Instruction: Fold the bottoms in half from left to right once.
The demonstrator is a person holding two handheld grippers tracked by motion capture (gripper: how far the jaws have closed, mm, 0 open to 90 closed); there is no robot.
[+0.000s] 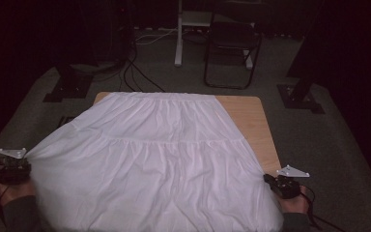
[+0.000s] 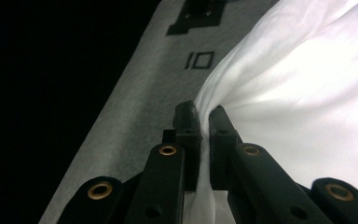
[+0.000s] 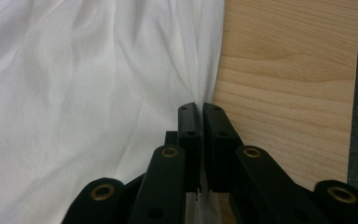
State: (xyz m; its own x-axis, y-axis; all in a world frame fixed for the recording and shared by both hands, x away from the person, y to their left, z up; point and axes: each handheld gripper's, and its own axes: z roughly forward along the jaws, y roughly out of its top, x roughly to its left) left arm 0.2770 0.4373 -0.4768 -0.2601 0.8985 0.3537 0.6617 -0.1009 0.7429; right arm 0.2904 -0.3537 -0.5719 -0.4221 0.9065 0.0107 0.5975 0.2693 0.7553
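Your left claw (image 1: 23, 162) and right claw (image 1: 270, 181) each clench a hem corner of the white skirt (image 1: 159, 154); that grip lets you spread it flat across the desk (image 1: 251, 121).

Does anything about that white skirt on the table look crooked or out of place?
Somewhat. The white skirt overhangs the wooden table on its left, pulled to a point where the left gripper pinches it. The right gripper pinches the opposite edge. Nothing looks torn or spilled.
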